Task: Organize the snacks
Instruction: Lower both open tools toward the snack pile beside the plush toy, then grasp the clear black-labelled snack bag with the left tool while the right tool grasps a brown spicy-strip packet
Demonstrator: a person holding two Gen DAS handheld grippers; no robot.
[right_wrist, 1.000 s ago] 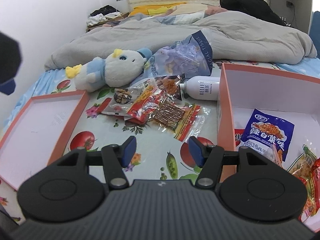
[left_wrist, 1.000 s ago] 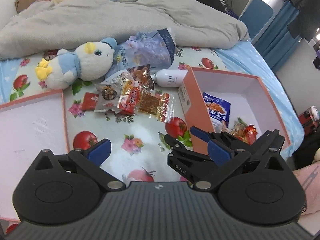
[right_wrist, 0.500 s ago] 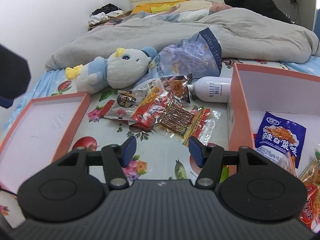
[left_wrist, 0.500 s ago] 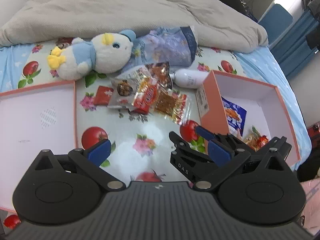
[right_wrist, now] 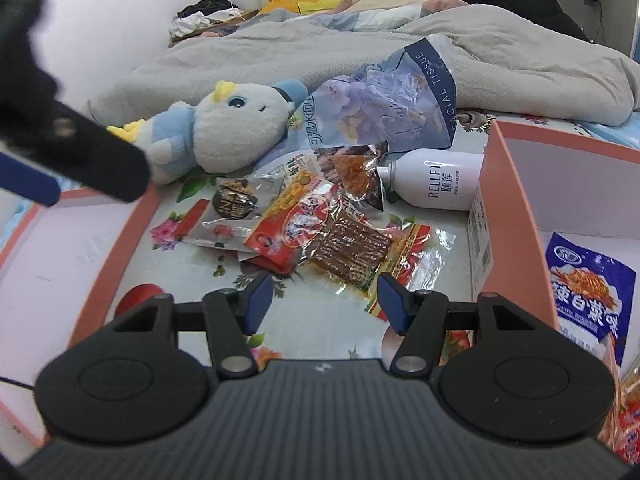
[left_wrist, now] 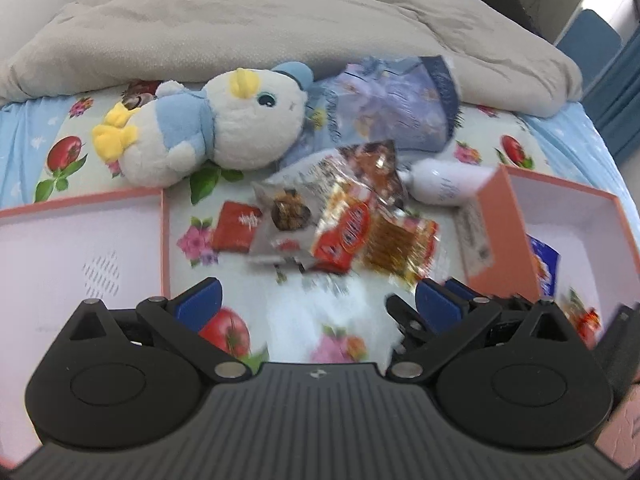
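black ribbed grippers (right_wrist: 324,300), blue finger pads (right_wrist: 258,300)

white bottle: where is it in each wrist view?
Left wrist: white bottle right of centre, lying on its side, its base hidden behind the pink box's near corner.
Right wrist: bottle right of centre, lying against the box's left wall, cap toward the snack pile.
Shared landmark: plush penguin, up and left of the bottle in both.
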